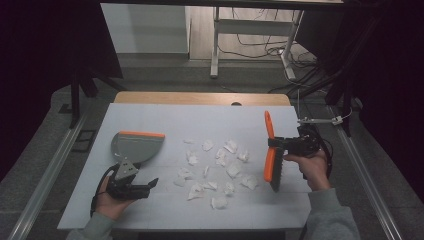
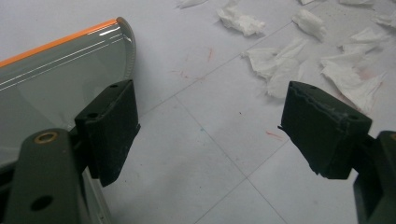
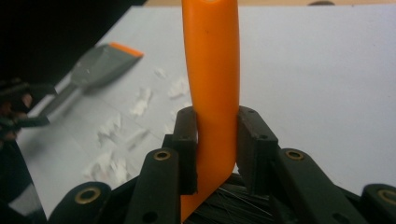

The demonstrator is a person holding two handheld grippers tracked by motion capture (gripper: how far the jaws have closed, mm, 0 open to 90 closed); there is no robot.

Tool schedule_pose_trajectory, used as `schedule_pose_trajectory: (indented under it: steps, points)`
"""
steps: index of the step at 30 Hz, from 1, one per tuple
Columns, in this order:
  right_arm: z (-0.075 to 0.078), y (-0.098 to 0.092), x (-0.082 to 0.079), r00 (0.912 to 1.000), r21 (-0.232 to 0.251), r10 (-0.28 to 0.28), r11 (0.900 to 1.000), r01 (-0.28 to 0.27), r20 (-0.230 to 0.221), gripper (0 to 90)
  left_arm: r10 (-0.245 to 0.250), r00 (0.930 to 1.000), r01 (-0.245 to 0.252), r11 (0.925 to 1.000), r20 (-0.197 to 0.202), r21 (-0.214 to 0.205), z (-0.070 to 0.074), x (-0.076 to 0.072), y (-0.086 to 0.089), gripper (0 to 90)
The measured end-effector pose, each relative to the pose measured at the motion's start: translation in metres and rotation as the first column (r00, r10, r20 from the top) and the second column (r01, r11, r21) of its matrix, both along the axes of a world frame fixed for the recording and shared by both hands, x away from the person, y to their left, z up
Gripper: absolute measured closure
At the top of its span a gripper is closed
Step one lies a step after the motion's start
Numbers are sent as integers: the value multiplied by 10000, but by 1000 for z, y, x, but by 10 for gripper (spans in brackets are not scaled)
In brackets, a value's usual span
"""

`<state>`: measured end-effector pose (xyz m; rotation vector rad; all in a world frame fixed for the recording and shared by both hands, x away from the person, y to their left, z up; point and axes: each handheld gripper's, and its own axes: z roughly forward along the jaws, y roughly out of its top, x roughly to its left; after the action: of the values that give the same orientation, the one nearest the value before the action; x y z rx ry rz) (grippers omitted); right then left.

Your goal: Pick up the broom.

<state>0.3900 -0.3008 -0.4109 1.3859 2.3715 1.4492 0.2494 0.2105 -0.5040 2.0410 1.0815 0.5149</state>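
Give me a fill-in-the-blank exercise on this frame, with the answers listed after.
1. The right hand-held gripper is shut on the orange handle of the ____, whose black bristles show below the jaws.
2. The jaws of the left hand-held gripper stand ____, with bare table between them.
3. The grey dustpan has an ____ front edge.
4. Scattered between dustpan and brush lie white ____ scraps.

Missing words: brush; open; orange; paper

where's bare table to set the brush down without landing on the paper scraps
Free: the far strip of the white table beyond the torn tissue scraps, between the grey dustpan and the orange brush; also the near edge in front of the scraps. Crowded: the middle, where scraps spread between dustpan and brush. The right hand-held gripper is shut on the brush handle.
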Motion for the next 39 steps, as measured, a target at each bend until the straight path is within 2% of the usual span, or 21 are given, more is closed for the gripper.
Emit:
schedule_pose_trajectory:
  steps: [1,4,9,10,11,12,16,19,23,25,28,31,33,36,39]
  points:
    - [-2,5,-1,10000,199,-36,9998,36,-7,708,11,10000,-11,10000,14,-8,0,0,0,202]
    - [-3,11,-4,9999,276,3,9996,-7,126,708,18,10000,-18,10000,-1,11,0,0,-1,202]
    - [-3,27,-9,9993,698,-93,9975,68,360,708,-3,10000,3,10000,-22,-35,1,2,-2,202]
    - [-2,32,-10,9992,932,-153,9956,117,376,708,2,10000,-2,10000,-17,-51,1,2,-2,202]
    - [-2,32,-10,9992,932,-153,9956,117,376,708,-3,10000,3,10000,-17,-56,1,2,-2,202]
    - [-4,36,-10,9995,1334,-14,9911,-26,300,707,-9,10000,9,10000,-14,-57,1,2,-2,202]
    - [-4,46,-13,9987,1231,29,9923,-91,504,708,-15,10000,14,10000,-28,-96,1,2,-2,202]
    - [-2,57,-17,9974,1490,80,9887,-187,722,707,-59,10000,59,9999,-40,-128,2,2,-2,202]
    - [0,65,-20,9958,1604,-60,9870,-88,914,708,-102,9999,102,9998,-35,-149,2,2,-2,201]
    - [0,72,-22,9946,1868,-126,9824,-69,1031,708,-114,9999,114,9998,2,-173,3,2,-3,201]
    - [0,81,-23,9929,1933,-144,9811,-87,1178,707,-164,9998,165,9997,78,-190,5,1,-5,201]
    - [-2,86,-24,9923,1944,-228,9809,-12,1215,707,-269,9996,271,9995,108,-187,6,0,-7,201]
    - [-5,90,-24,9943,2170,-145,9761,-87,1052,707,-311,9994,313,9993,123,-180,7,0,-8,201]
    - [-8,99,-26,9934,1946,-132,9808,-92,1138,707,-338,9993,341,9990,131,-274,8,-1,-9,200]
    - [-10,106,-26,9931,2095,-193,9778,-54,1156,707,-469,9988,475,9980,162,-418,11,-2,-12,201]
